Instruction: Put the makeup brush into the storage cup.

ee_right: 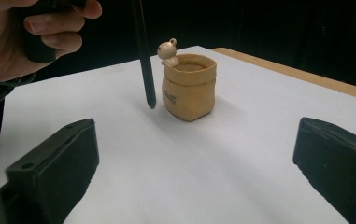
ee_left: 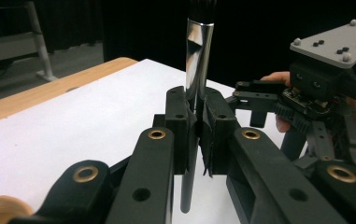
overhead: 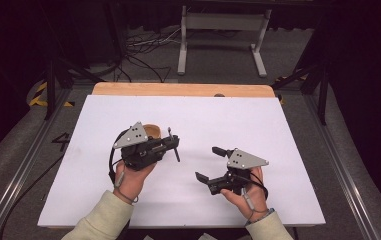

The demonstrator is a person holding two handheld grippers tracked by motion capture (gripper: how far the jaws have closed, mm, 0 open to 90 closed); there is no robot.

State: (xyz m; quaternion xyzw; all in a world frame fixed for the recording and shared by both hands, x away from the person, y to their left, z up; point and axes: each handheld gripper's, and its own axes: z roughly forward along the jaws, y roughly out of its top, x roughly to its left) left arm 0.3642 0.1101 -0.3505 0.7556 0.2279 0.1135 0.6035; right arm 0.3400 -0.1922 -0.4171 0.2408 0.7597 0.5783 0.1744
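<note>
A dark-handled brush (ee_left: pixel 199 51) with a silver ferrule stands upright, and my left gripper (ee_left: pixel 195 112) is shut on its handle. From above, the left gripper (overhead: pixel 171 143) hovers left of centre with the brush (overhead: pixel 176 154) across its tips. Just behind it stands a tan bag-shaped pot (overhead: pixel 152 131). In the right gripper view the pot (ee_right: pixel 189 86) carries a small bear figure (ee_right: pixel 168 50) on its rim, and the brush handle (ee_right: pixel 144 60) hangs with its tip just left of the pot. My right gripper (overhead: pixel 210 162) is open and holds nothing, its fingers (ee_right: pixel 54 172) wide apart.
A white board (overhead: pixel 258 115) covers the table, with a wooden strip (overhead: pixel 178 90) along the far edge. Beyond it, cables and a grey stand (overhead: pixel 223 30) are on the floor. The person's hand (ee_right: pixel 21 37) holds the left gripper.
</note>
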